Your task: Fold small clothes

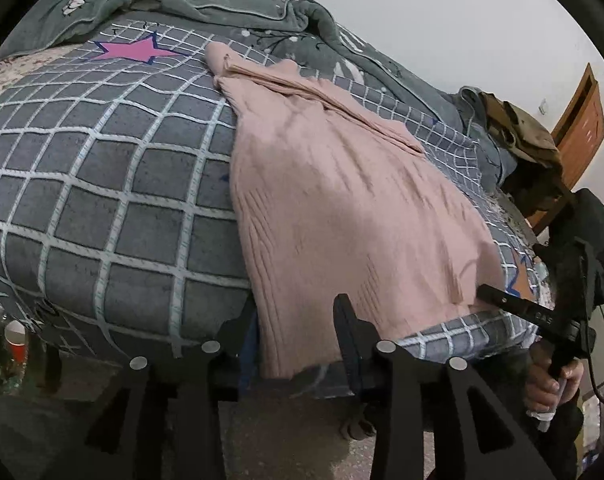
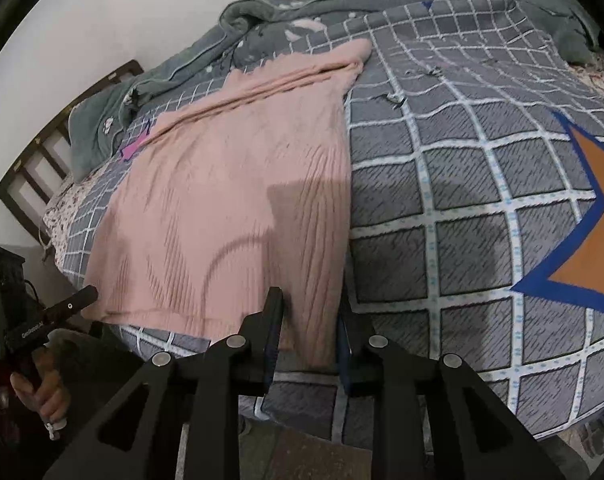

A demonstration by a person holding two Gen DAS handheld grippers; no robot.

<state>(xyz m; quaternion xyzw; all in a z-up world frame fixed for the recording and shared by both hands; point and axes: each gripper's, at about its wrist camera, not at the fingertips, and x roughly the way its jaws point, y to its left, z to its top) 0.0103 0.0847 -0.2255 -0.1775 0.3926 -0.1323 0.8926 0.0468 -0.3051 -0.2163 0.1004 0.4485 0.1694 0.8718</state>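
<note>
On the bed's checked blanket [image 2: 462, 208] lay the pink knit top [image 2: 230, 200], spread long with one side folded over along its far edge. Both near corners hung by the bed's front edge. The left gripper [image 1: 298, 332] had its fingers a little apart around one corner, not squeezing it. The right gripper [image 2: 308, 328] also stood a little apart around the other corner, pads loose. It looked like one fold was made, and more folding was left.

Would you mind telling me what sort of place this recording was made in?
Most likely a bedroom: a pink knit garment lies on a bed covered by a grey checked quilt, a rumpled grey-green blanket is heaped along the wall side, and a dark slatted bed frame stands at one end.
</note>
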